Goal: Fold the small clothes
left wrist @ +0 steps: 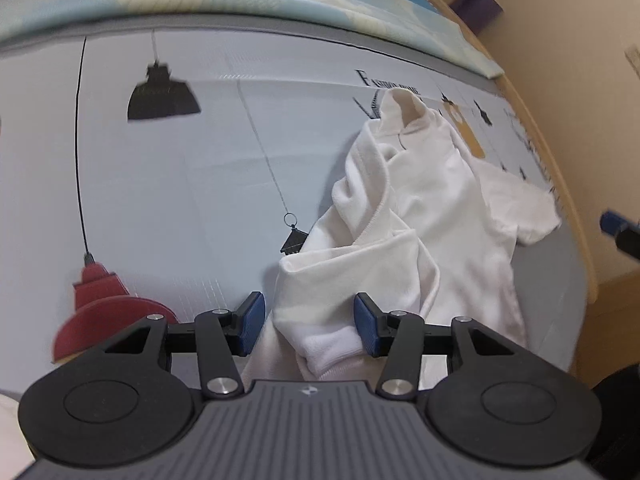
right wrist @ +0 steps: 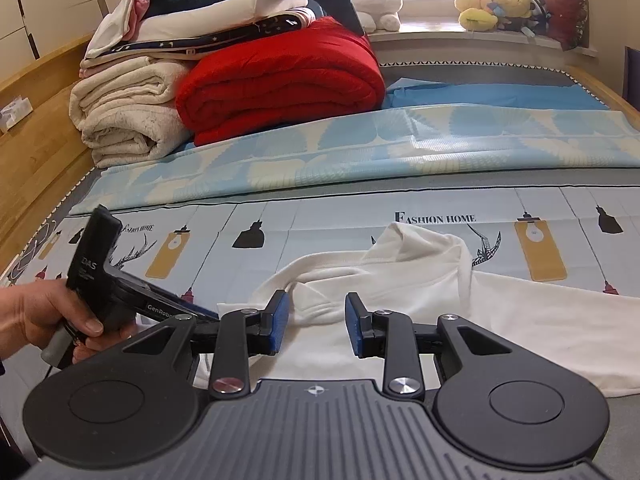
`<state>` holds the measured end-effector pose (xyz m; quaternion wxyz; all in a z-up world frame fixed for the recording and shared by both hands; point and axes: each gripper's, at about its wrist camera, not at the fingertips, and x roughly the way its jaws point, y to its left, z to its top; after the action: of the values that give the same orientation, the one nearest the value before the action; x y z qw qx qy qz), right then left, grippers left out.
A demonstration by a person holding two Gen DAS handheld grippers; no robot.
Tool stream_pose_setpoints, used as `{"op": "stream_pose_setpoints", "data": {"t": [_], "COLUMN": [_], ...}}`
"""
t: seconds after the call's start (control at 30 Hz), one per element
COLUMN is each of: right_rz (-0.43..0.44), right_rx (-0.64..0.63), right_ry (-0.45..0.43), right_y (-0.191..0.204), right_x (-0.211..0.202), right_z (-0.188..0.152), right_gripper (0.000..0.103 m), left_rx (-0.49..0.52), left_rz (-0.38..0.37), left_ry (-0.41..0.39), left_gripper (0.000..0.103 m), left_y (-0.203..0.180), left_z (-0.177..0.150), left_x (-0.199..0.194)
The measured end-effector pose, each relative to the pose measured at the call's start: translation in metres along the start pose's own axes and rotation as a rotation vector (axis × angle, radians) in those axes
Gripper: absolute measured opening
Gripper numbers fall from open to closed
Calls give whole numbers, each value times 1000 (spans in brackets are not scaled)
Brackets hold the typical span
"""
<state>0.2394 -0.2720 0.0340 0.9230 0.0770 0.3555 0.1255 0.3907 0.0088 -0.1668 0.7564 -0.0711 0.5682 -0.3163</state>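
Note:
A small white garment point(left wrist: 420, 216) lies crumpled on the printed bed sheet point(left wrist: 200, 184); it also shows in the right wrist view point(right wrist: 400, 280). My left gripper point(left wrist: 309, 326) is open, with a white cuff of the garment point(left wrist: 332, 346) lying between its blue pads. My right gripper point(right wrist: 316, 322) is open and empty over the near edge of the garment. The left gripper's body, held in a hand, shows in the right wrist view point(right wrist: 104, 276) at the garment's left.
Folded blankets, one cream point(right wrist: 124, 116) and one red point(right wrist: 280, 80), are stacked at the back left of the bed. A blue patterned mat point(right wrist: 360, 144) lies behind the sheet. Plush toys point(right wrist: 492, 4) sit on the windowsill. A wooden bed frame point(left wrist: 560, 160) borders the sheet.

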Motion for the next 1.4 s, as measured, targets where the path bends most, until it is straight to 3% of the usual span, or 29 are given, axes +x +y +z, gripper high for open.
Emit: {"op": "stream_pose_setpoints", "data": {"t": [0.1, 0.17, 0.2, 0.3, 0.37, 0.47, 0.53, 0.63, 0.67, 0.73, 0.8, 0.9, 1.0, 1.1, 1.2, 1.3, 1.4], "right_rz": [-1, -3, -4, -6, -7, -11, -15, -25, -29, -37, -47, -72, -85, -112, -161, -226, -310], "right_rx": [4, 4, 4, 9, 11, 18, 20, 16, 14, 13, 15, 22, 35, 40, 101, 252, 342], "right_ry": [0, 3, 3, 1, -2, -4, 0, 9, 13, 22, 32, 44, 54, 34, 12, -2, 1], "right_y": [-2, -2, -3, -2, -2, -4, -5, -4, -4, -4, -5, -10, -18, -34, -69, -123, -171], "right_x": [0, 0, 0, 0, -1, -1, -1, 2, 3, 6, 9, 11, 12, 10, 8, 5, 11], "right_z": [1, 1, 1, 2, 3, 3, 3, 1, 2, 1, 1, 1, 2, 8, 17, 21, 17], "right_gripper": [33, 33, 33, 33, 33, 33, 33, 33, 33, 33, 33, 33, 33, 33, 33, 33, 33], "left_rx": [-9, 47, 80, 256, 366, 462, 440, 371, 350, 301, 247, 180, 187, 162, 156, -9, -70], "left_rz": [-25, -20, -24, 30, 116, 413, 546, 665, 672, 586, 556, 521, 483, 457, 579, 531, 509], "left_ry": [-24, -62, -72, -88, -80, -90, -123, -226, -239, -270, -331, -310, -200, -148, -38, -77, -164], "left_gripper": [51, 26, 4, 4, 4, 4, 5, 5, 7, 25, 31, 31, 31, 31, 32, 31, 35], "left_y": [3, -2, -6, -20, -19, -5, 7, 9, 8, 7, 9, 17, 20, 30, 50, 58, 51], "left_z": [3, 5, 6, 8, 17, 47, 70, 89, 91, 87, 75, 43, 4, -32, -66, -64, -64], "left_x": [5, 1, -3, -20, -37, -56, -67, -71, -72, -83, -98, -113, -108, -99, -79, -109, -155]}}
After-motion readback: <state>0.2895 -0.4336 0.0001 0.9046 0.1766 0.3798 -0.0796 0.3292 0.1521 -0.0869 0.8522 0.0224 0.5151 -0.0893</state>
